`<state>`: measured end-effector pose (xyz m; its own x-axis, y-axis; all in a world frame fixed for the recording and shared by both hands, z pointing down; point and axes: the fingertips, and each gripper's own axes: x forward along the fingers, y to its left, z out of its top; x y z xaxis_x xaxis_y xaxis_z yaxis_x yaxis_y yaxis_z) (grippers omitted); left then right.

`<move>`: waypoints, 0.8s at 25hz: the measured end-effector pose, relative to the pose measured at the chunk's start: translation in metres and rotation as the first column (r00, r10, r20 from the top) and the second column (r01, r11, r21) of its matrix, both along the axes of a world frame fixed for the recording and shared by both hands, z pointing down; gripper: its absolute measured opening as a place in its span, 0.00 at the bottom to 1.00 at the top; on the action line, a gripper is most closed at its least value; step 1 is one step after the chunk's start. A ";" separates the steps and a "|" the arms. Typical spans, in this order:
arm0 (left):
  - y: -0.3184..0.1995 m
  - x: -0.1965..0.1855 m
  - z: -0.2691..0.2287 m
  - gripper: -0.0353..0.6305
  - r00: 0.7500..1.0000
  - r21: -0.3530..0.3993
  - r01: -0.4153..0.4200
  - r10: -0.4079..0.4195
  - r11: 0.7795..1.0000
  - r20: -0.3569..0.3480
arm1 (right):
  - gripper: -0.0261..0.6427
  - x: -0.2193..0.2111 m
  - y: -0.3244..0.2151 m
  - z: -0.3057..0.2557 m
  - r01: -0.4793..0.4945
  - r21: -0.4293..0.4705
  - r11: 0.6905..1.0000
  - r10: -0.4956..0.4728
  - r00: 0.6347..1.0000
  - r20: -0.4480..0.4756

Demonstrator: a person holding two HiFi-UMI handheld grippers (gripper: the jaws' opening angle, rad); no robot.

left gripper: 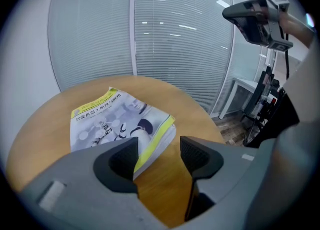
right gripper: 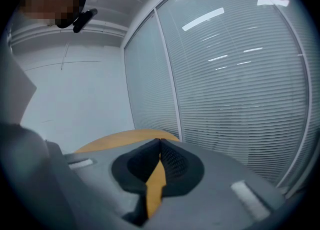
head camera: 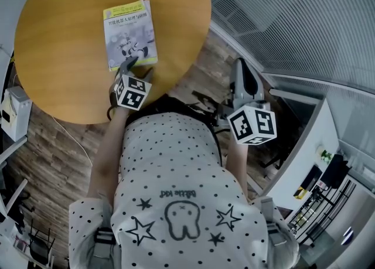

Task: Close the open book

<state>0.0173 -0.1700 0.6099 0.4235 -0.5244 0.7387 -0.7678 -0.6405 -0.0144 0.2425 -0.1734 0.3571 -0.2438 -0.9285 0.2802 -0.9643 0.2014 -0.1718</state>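
- Book [head camera: 130, 34] already lies shut, cover up, on the round desk [head camera: 70, 57], toward the desk's side nearest the person, so I'd call the closing step pretty much done.
- Left claw [left gripper: 159, 149] is spread wide with nothing in it, just over the desk at the book's near corner. Next move is probably just lifting it clear.
- Right claw [right gripper: 160, 149] is pinched together and empty, off the desk's edge.
- Book's long axis runs away from the person across the desk, title end pointing far.
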 end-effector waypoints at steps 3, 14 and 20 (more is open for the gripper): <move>0.000 -0.001 -0.002 0.46 1.000 0.000 0.006 -0.006 1.000 -0.008 | 0.05 -0.001 -0.001 0.000 0.005 0.000 1.000 -0.005 1.000 0.000; -0.009 -0.006 -0.019 0.24 0.998 0.018 0.049 -0.048 0.999 -0.031 | 0.05 -0.006 -0.006 0.000 0.025 0.000 1.000 -0.025 1.000 0.007; -0.016 -0.016 -0.038 0.07 0.991 0.048 0.118 -0.115 0.992 -0.066 | 0.04 -0.008 -0.011 -0.001 0.053 0.008 0.999 -0.053 0.999 0.011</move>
<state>0.0012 -0.1861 0.5719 0.4024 -0.6095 0.6831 -0.8374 -0.5466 0.0056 0.2345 -0.1849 0.3558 -0.2956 -0.9163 0.2701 -0.9504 0.2533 -0.1807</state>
